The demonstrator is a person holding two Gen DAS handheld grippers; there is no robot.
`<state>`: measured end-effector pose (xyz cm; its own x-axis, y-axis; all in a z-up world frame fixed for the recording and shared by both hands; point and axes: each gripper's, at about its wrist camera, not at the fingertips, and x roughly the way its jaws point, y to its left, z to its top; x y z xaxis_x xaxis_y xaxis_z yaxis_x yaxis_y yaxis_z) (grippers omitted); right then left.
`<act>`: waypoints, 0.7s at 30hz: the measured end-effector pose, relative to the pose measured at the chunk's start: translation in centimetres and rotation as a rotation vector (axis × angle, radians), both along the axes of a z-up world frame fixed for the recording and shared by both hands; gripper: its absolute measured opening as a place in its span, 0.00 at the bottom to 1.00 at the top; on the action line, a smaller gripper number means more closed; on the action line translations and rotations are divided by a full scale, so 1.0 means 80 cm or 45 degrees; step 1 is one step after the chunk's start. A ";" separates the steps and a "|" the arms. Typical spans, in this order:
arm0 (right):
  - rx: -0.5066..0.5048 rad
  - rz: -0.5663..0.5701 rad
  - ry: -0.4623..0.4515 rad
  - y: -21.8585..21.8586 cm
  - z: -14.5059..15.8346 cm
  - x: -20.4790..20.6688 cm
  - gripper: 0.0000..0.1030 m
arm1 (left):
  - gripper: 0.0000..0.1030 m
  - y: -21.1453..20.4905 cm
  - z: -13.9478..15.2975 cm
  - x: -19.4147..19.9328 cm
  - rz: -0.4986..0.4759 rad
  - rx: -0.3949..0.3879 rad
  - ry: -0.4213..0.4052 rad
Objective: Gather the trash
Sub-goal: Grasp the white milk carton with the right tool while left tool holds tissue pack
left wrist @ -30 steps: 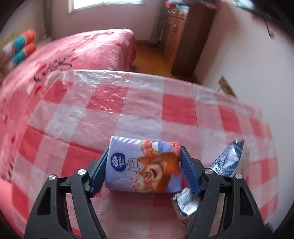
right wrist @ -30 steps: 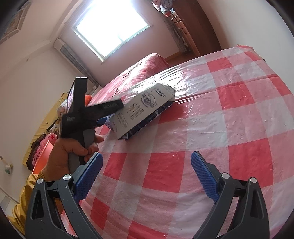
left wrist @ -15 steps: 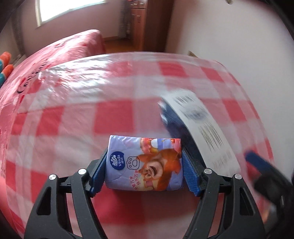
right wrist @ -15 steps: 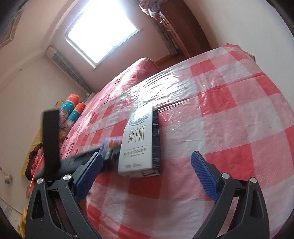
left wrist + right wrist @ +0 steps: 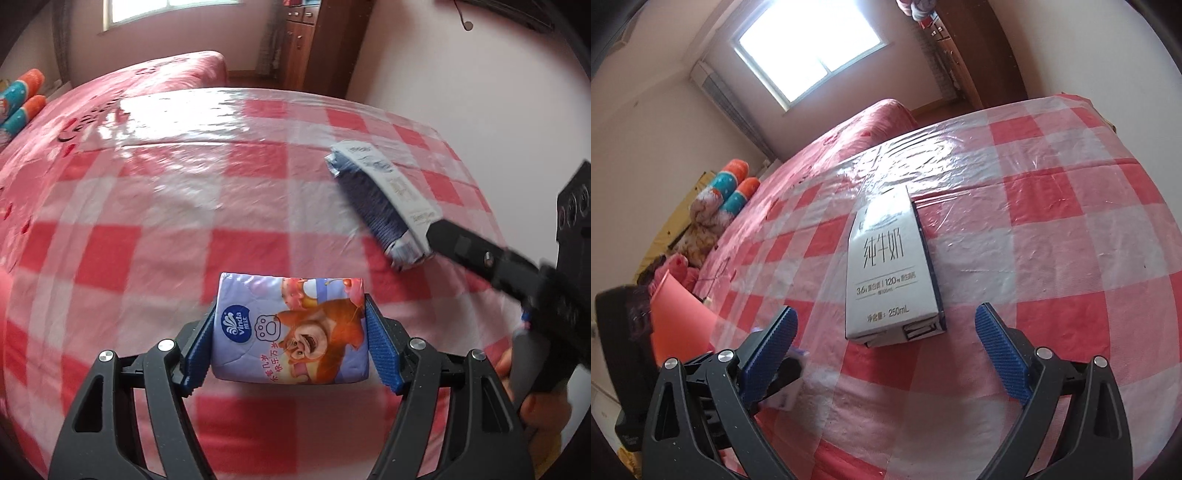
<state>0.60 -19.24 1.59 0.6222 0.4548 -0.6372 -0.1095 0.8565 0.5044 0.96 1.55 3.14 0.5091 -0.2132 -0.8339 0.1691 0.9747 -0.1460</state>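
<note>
Left claw around tissue pack

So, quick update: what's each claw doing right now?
Left gripper shut on purple tissue pack. Right gripper open, facing flat white milk carton. Nothing between.

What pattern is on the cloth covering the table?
Red-and-white checks on the tablecloth, under a clear plastic sheet; clearest in the right wrist view.
</note>
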 end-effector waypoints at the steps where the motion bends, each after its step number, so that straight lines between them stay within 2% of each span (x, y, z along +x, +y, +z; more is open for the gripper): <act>1: 0.007 0.006 0.001 0.001 0.000 0.000 0.93 | 0.70 0.001 -0.001 -0.003 0.007 0.003 0.006; 4: 0.002 0.011 0.006 0.001 0.000 0.001 0.93 | 0.70 0.009 -0.005 -0.015 0.051 0.015 0.023; 11: 0.059 0.009 0.011 -0.008 0.002 0.005 0.93 | 0.70 0.015 0.004 -0.035 0.053 0.035 -0.026; 17: 0.037 -0.009 -0.038 -0.008 0.009 0.001 0.93 | 0.70 0.032 0.022 -0.056 0.031 0.024 -0.069; 21: -0.042 0.017 -0.035 0.005 0.003 0.003 0.93 | 0.70 0.053 0.034 -0.076 0.023 0.020 -0.108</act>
<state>0.84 -18.82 1.86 0.6336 0.4421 -0.6349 -0.1345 0.8711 0.4724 -5.15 5.83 5.85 0.5816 -0.1905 -0.7909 0.1627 0.9798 -0.1164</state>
